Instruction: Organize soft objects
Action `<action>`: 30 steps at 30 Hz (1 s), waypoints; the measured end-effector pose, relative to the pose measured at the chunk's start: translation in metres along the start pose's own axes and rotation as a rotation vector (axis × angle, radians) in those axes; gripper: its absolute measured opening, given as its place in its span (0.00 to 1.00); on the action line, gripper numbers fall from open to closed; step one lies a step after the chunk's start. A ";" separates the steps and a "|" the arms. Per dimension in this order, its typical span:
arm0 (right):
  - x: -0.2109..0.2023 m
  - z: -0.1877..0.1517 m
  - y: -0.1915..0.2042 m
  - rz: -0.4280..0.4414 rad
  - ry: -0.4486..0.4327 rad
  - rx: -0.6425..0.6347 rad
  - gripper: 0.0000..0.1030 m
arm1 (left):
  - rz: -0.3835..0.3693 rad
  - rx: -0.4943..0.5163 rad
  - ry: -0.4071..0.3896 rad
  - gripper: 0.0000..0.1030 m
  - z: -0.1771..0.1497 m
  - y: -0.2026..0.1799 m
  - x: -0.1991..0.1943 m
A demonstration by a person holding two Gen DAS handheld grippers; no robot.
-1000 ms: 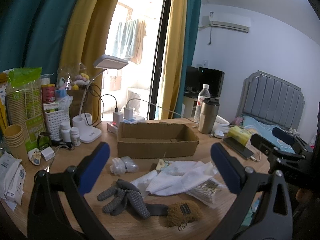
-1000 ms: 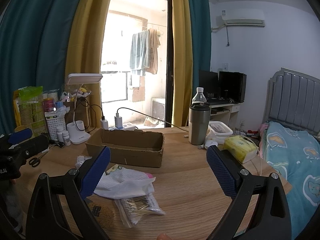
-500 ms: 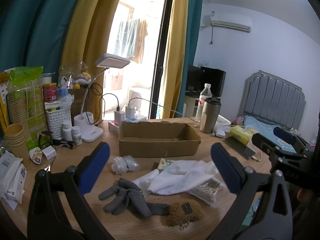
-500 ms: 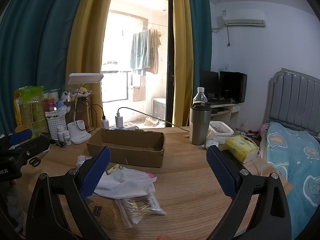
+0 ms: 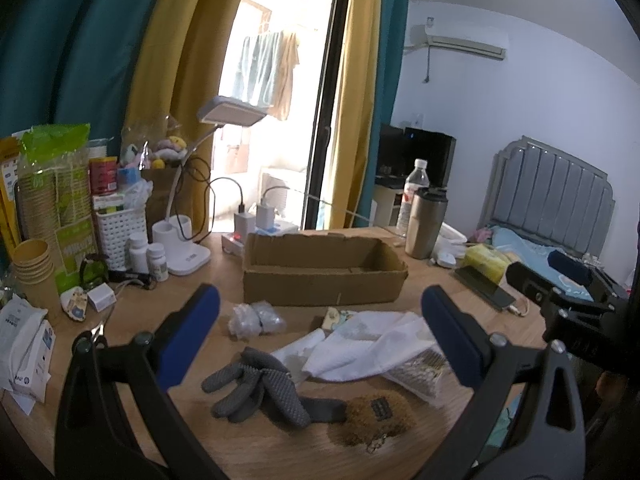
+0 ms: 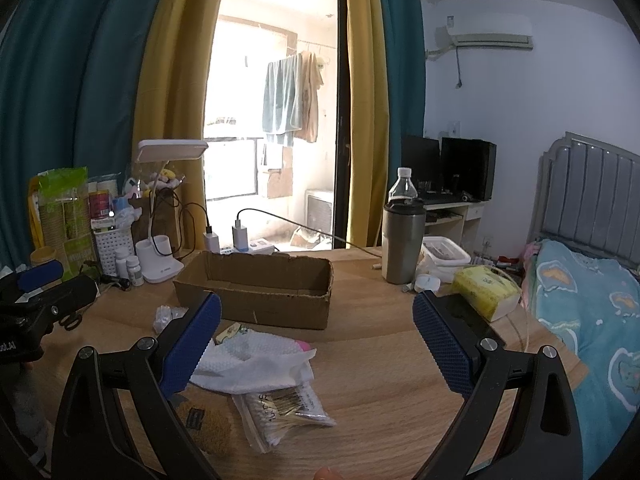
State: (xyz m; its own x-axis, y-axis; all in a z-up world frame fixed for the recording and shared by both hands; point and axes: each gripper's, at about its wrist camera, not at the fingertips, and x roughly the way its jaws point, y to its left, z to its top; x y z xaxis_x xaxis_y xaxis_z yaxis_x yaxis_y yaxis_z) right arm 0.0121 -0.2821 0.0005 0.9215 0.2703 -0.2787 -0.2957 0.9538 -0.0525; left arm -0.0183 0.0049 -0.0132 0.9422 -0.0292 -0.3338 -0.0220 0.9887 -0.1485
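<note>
An empty open cardboard box (image 5: 320,270) stands mid-table; it also shows in the right wrist view (image 6: 256,288). In front of it lie a grey glove (image 5: 256,388), a brown fuzzy pouch (image 5: 374,416), white cloths (image 5: 360,346), a clear crumpled bag (image 5: 254,318) and a packet of cotton swabs (image 6: 280,410). My left gripper (image 5: 320,336) is open and empty above the glove and cloths. My right gripper (image 6: 316,340) is open and empty above the white cloth (image 6: 256,360). Each gripper shows at the edge of the other's view.
A white desk lamp (image 5: 180,240), pill bottles (image 5: 148,254), paper cups (image 5: 32,268) and chargers crowd the table's left and back. A steel tumbler (image 6: 402,240), tissue pack (image 6: 486,290) and phone (image 5: 484,286) sit to the right. A bed (image 6: 580,320) lies beyond the right edge.
Both views have shifted only slightly; the left gripper has drifted a little forward and up. Nothing was grasped or moved.
</note>
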 end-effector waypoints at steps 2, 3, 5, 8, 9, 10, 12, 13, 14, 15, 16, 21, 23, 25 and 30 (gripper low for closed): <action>0.004 -0.001 0.001 0.005 0.013 -0.002 0.96 | 0.006 -0.007 0.017 0.99 -0.003 0.003 0.003; 0.006 -0.003 0.002 0.009 0.022 -0.004 0.96 | 0.009 -0.012 0.028 0.99 -0.005 0.006 0.006; 0.012 -0.005 0.002 0.019 0.039 -0.009 0.96 | 0.018 -0.024 0.050 0.99 -0.010 0.011 0.011; 0.023 -0.011 0.008 0.037 0.074 -0.029 0.96 | 0.033 -0.045 0.089 0.99 -0.018 0.020 0.020; 0.027 -0.012 0.010 0.044 0.089 -0.032 0.96 | 0.038 -0.050 0.100 0.99 -0.020 0.023 0.023; 0.033 -0.014 0.012 0.055 0.107 -0.035 0.95 | 0.043 -0.055 0.109 0.99 -0.022 0.025 0.025; 0.044 -0.017 0.017 0.073 0.137 -0.041 0.95 | 0.051 -0.062 0.124 0.99 -0.026 0.031 0.030; 0.048 -0.019 0.019 0.079 0.148 -0.045 0.95 | 0.056 -0.065 0.131 0.99 -0.027 0.034 0.032; 0.052 -0.020 0.021 0.087 0.158 -0.047 0.95 | 0.060 -0.069 0.141 0.99 -0.028 0.036 0.035; 0.056 -0.021 0.023 0.093 0.168 -0.049 0.95 | 0.064 -0.075 0.152 0.99 -0.030 0.039 0.038; 0.061 -0.022 0.026 0.099 0.178 -0.053 0.95 | 0.066 -0.079 0.159 0.99 -0.031 0.042 0.042; 0.086 -0.029 0.037 0.132 0.234 -0.067 0.95 | 0.079 -0.095 0.200 0.99 -0.038 0.054 0.057; 0.096 -0.032 0.042 0.143 0.260 -0.073 0.93 | 0.085 -0.097 0.215 0.99 -0.041 0.058 0.063; 0.107 -0.036 0.047 0.157 0.290 -0.076 0.91 | 0.092 -0.099 0.231 0.99 -0.043 0.062 0.068; 0.133 -0.045 0.059 0.198 0.360 -0.084 0.89 | 0.110 -0.103 0.285 0.99 -0.050 0.071 0.084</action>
State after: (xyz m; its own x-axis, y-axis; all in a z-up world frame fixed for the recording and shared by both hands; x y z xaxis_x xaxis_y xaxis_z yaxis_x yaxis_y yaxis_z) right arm 0.1055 -0.1962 -0.0831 0.7027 0.3702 -0.6076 -0.4915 0.8700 -0.0384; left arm 0.0420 0.0652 -0.0985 0.8010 0.0225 -0.5983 -0.1657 0.9686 -0.1855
